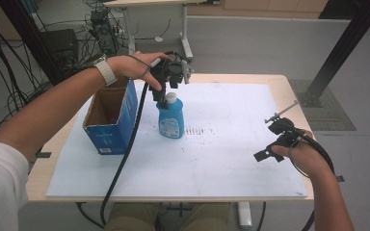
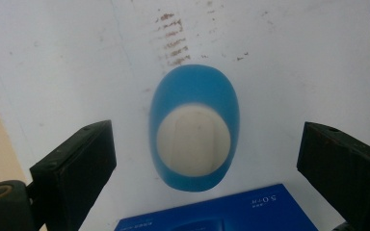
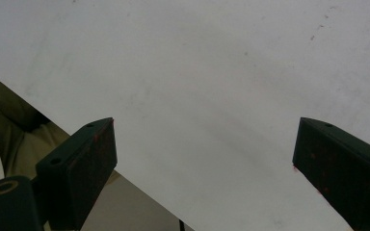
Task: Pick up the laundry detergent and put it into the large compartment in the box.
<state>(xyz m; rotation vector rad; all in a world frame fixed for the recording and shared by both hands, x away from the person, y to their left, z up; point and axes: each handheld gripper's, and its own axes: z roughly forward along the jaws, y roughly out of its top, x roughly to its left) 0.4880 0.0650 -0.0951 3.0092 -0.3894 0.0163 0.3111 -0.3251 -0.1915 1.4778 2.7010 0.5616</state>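
Our left gripper (image 2: 200, 159) hangs wide open over the upright blue bottle (image 2: 195, 130) — centred between the jaws. Smooth plastic, likely slippery — we'd clamp below the white cap (image 2: 193, 140).

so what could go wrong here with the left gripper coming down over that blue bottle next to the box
1. The left gripper hangs open above the blue bottle; the bottle stands upright and narrow, so a jaw that clips its white cap could tip it over.
2. The open cardboard box sits close beside the bottle, so one jaw might catch the box wall on the way down.
3. The right gripper is far off, too far to steady the bottle.
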